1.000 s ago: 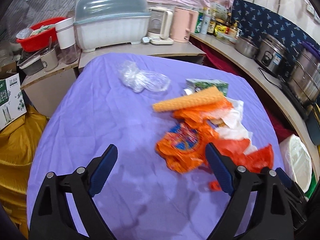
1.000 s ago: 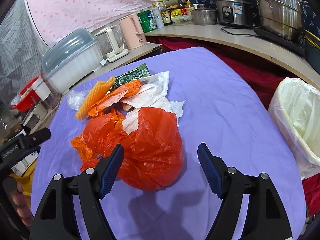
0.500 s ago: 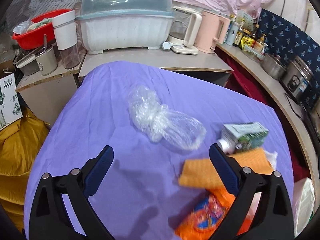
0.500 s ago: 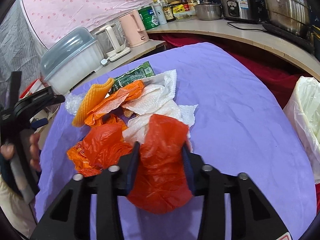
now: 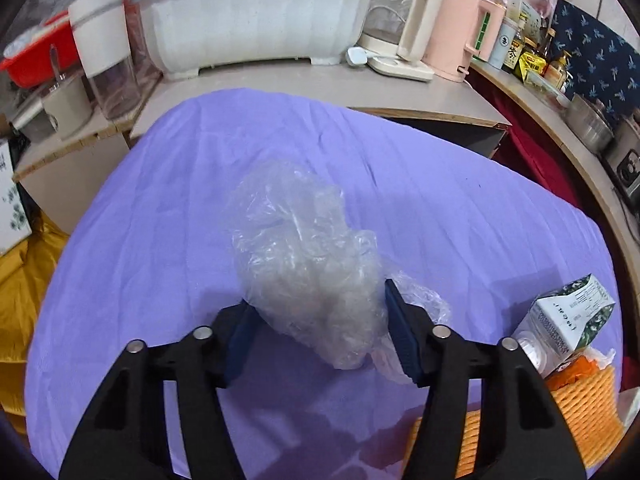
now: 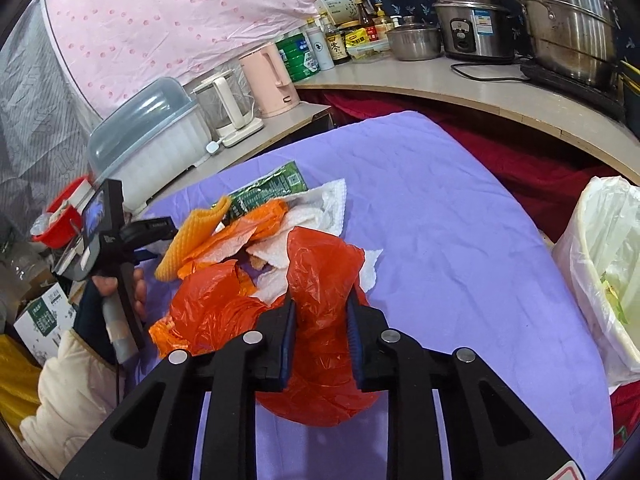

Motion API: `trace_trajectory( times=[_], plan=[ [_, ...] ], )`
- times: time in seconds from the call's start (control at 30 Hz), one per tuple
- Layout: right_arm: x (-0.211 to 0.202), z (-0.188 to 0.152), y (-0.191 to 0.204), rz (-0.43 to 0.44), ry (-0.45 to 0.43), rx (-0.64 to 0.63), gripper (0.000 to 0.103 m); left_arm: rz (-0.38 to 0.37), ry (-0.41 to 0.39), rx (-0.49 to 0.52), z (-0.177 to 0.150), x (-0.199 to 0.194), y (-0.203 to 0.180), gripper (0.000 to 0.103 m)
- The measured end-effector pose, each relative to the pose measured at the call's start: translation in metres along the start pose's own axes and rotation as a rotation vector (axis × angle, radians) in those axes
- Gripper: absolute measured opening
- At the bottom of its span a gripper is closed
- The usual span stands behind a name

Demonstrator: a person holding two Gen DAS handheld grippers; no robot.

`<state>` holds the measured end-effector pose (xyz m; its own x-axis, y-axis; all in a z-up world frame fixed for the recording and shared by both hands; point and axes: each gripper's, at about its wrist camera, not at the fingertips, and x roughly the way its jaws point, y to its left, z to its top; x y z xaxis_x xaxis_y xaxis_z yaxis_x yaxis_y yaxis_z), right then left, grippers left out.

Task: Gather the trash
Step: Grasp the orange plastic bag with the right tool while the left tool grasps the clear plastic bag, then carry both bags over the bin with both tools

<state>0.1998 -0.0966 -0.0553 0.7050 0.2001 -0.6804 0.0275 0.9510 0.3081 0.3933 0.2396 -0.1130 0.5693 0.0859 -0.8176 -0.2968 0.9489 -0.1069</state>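
Note:
A crumpled clear plastic bag (image 5: 296, 232) lies on the purple tablecloth (image 5: 160, 240). My left gripper (image 5: 318, 296) straddles its near end, jaws closing, both blue pads against the plastic. In the right wrist view, my right gripper (image 6: 322, 298) is closing too, its pads pinching a red plastic bag (image 6: 320, 264) bunched up between them. Behind it lies a trash pile: orange foam netting (image 6: 192, 236), a green carton (image 6: 268, 192), white paper towels (image 6: 320, 208) and an orange wrapper (image 6: 208, 312). A hand (image 6: 138, 292) holds the left gripper at the pile's left.
A bin with a white liner (image 6: 600, 280) stands past the table's right edge. A carton (image 5: 568, 320) and the netting (image 5: 576, 408) lie right of my left gripper. A covered dish rack (image 5: 256, 28), kettles (image 5: 456, 36) and steel pots (image 6: 560, 28) fill the counters behind.
My left gripper swung from the orange pile to the clear bag, dropped, and its jaws drew in around it. My right gripper's jaws shut on the red bag, bunching it upward.

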Motion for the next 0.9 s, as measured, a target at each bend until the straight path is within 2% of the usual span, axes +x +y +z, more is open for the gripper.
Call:
trace_trajectory(
  times=[0.13, 0.27, 0.67, 0.9],
  plan=[
    [-0.003, 0.006, -0.005, -0.006, -0.02, 0.016, 0.021, -0.025, 0.003, 0.022, -0.008, -0.007, -0.005, 0.04],
    [-0.009, 0.012, -0.011, -0.002, -0.04, 0.037, 0.021, -0.027, -0.006, 0.048, -0.019, -0.023, -0.011, 0.036],
    [-0.052, -0.004, -0.019, 0.0, -0.071, 0.057, 0.021, -0.114, -0.072, 0.075, -0.057, -0.122, -0.024, 0.034],
    [-0.089, -0.013, -0.026, 0.006, -0.116, 0.067, 0.021, -0.192, -0.11, 0.132, -0.092, -0.192, -0.043, 0.034]
  ],
)
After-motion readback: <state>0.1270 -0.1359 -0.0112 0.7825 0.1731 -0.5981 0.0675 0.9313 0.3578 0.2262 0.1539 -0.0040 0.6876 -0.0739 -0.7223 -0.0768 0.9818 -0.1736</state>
